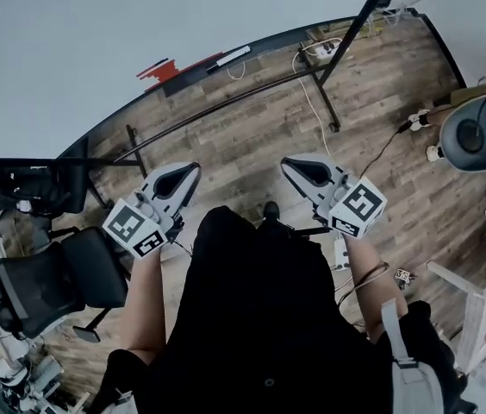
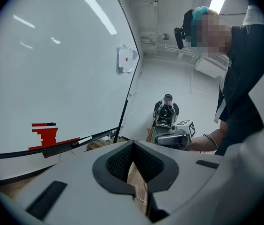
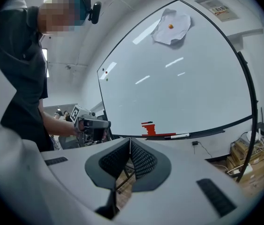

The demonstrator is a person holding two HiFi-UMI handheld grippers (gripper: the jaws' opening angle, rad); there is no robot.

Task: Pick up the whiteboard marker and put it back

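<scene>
1. The large white whiteboard (image 1: 140,24) stands ahead of the person on a black frame, above a wood-plank floor (image 1: 252,136).
2. A dark, narrow tray (image 3: 213,129) runs along the board's lower edge.
3. The left gripper (image 1: 193,169) has its jaws clenched, pads meeting with nothing between them. It is angled inward towards the board.
4. The right gripper (image 1: 288,164) is likewise clenched and empty, and angled inward from the other side.
5. A flat red block (image 1: 170,67) rests on the tray.
6. The white-barrelled whiteboard marker (image 1: 227,58) lies on the tray just beside the red block. Its long axis runs along the ledge, and its dark end seems to face the block.
7. The marker is ahead of both sets of jaws and well apart from them, roughly between their lines. Neither hand looks clearly nearer. Either gripper would have to release its jaws and close across the barrel.
</scene>
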